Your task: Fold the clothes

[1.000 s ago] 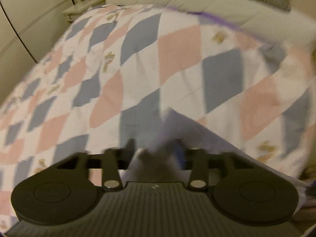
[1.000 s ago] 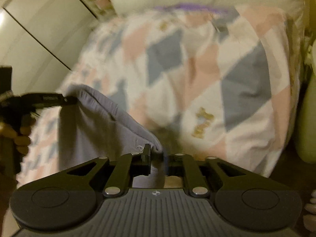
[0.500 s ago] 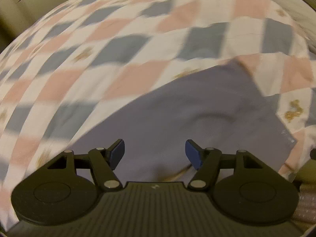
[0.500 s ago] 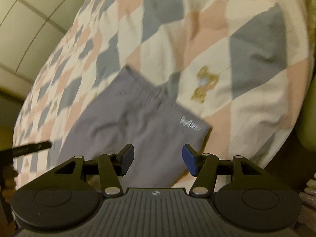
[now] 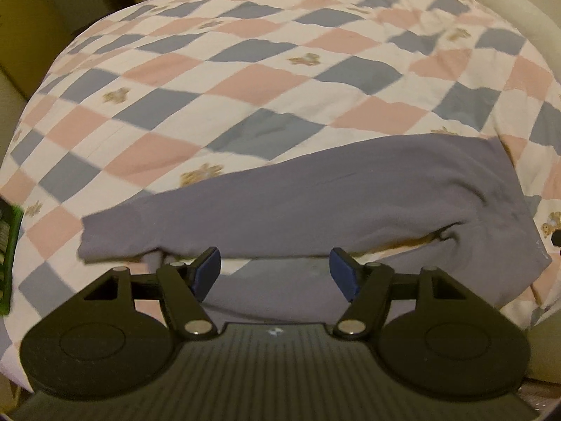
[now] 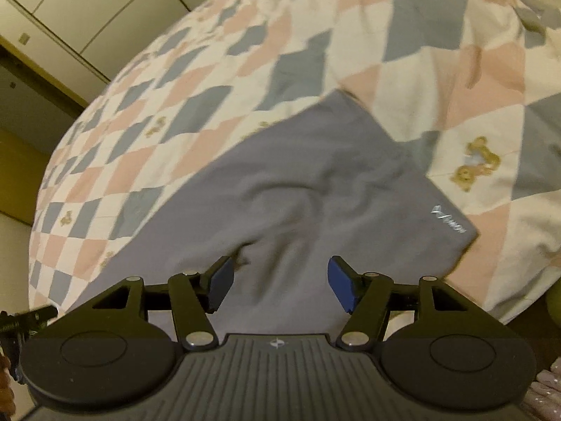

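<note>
A pair of grey-lilac trousers (image 5: 315, 203) lies spread on the checked bedspread (image 5: 245, 80), its legs running left to right near the bed's front edge. My left gripper (image 5: 275, 273) hovers open just over the lower leg, nothing between its blue pads. In the right wrist view the same trousers (image 6: 298, 193) show their waistband end with a small silver logo (image 6: 448, 221). My right gripper (image 6: 277, 282) is open above the crotch area and holds nothing.
The bedspread (image 6: 210, 80) has pink, blue and white diamonds with little bears. A green object (image 5: 7, 231) sits at the bed's left edge. The left gripper's tip (image 6: 28, 315) shows at the far left. Pale wardrobe panels (image 6: 87, 3) stand behind the bed.
A second ago both grippers were shut on the raised trousers. They let go, and the trousers now lie flat on the bed with both grippers open above them.
</note>
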Demonstrator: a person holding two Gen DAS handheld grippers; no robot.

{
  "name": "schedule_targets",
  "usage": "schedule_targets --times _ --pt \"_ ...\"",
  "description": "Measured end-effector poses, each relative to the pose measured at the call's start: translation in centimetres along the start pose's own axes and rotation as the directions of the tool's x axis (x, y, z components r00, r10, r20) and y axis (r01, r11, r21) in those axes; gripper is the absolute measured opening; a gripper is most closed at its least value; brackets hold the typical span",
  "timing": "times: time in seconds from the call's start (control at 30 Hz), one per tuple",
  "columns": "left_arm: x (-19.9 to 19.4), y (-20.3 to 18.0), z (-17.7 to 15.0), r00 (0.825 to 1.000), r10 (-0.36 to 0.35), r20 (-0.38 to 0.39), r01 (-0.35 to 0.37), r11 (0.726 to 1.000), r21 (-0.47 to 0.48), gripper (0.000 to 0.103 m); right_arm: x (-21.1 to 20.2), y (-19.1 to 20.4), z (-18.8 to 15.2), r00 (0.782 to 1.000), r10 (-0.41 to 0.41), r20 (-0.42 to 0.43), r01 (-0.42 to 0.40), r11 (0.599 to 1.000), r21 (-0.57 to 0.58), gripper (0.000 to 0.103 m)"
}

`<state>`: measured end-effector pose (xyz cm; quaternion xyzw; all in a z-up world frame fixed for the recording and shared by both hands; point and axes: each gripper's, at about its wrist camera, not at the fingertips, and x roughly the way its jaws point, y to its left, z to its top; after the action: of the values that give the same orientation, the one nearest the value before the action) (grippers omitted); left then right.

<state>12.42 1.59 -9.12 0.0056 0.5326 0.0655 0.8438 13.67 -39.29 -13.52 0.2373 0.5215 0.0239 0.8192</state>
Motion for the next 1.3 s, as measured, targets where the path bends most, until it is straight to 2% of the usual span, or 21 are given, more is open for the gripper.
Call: schedule_targets --times 0.27,0.43,0.57,0.67,0.8,0.97,1.0,1.07,1.13,1.2,1.23,1.3 --pt "-1.8 8.8 -5.6 1.0 0.001 -0.013 -0.002 0.997 -0.08 0.066 -1.3 6.5 -3.9 0.999 -0.003 0.053 0.005 0.999 -0.039 0.065" --pt "-1.5 12.7 -8.6 0.999 -0.008 -0.042 0.002 0.992 -0.129 0.066 -1.9 9.7 -7.2 0.997 0.01 0.079 -0.004 0.997 -0.076 0.069" --pt "-0.7 14.9 -10.6 0.997 -0.022 -0.069 0.008 0.981 -0.194 0.066 -1.8 9.9 -9.7 0.998 0.007 0.067 -0.003 0.998 -0.06 0.07" --pt "0.0 15.9 -12.0 0.995 -0.038 -0.088 0.015 0.966 -0.257 0.065 -1.3 8.7 -10.8 0.999 -0.024 0.038 0.025 0.999 -0.035 0.07" --pt "1.6 16.3 -13.5 0.992 -0.065 -0.112 0.019 0.929 -0.369 0.063 -0.5 6.9 -11.3 0.998 -0.058 0.003 0.058 0.998 -0.029 0.07" --pt "4.2 16.2 -13.1 0.995 -0.061 -0.073 0.021 0.89 -0.455 0.06 1.1 4.8 -10.9 0.993 -0.099 -0.058 0.095 0.994 -0.06 0.073" --pt "4.9 16.4 -12.9 0.997 -0.054 -0.063 0.017 0.878 -0.479 0.058 1.5 4.4 -10.9 0.992 -0.105 -0.069 0.1 0.992 -0.071 0.074" --pt "6.9 17.5 -12.4 0.998 -0.05 -0.043 0.018 0.831 -0.556 0.045 2.5 3.1 -10.8 0.988 -0.13 -0.088 0.122 0.989 -0.087 0.074" --pt "8.9 18.6 -11.7 0.998 -0.057 -0.018 0.034 0.792 -0.609 0.04 3.5 1.7 -10.6 0.985 -0.143 -0.095 0.136 0.988 -0.07 0.074" --pt "11.0 19.5 -10.9 0.998 -0.067 0.012 0.059 0.766 -0.64 0.041 4.5 0.1 -10.4 0.984 -0.145 -0.099 0.143 0.989 -0.035 0.074" --pt "12.1 19.9 -10.5 0.997 -0.072 0.026 0.072 0.753 -0.654 0.044 5.0 -0.7 -10.3 0.984 -0.147 -0.101 0.146 0.989 -0.017 0.074" --pt "14.2 20.2 -9.7 0.996 -0.08 0.037 0.084 0.75 -0.656 0.049 6.0 -2.3 -10.1 0.983 -0.149 -0.105 0.152 0.988 0.018 0.074"
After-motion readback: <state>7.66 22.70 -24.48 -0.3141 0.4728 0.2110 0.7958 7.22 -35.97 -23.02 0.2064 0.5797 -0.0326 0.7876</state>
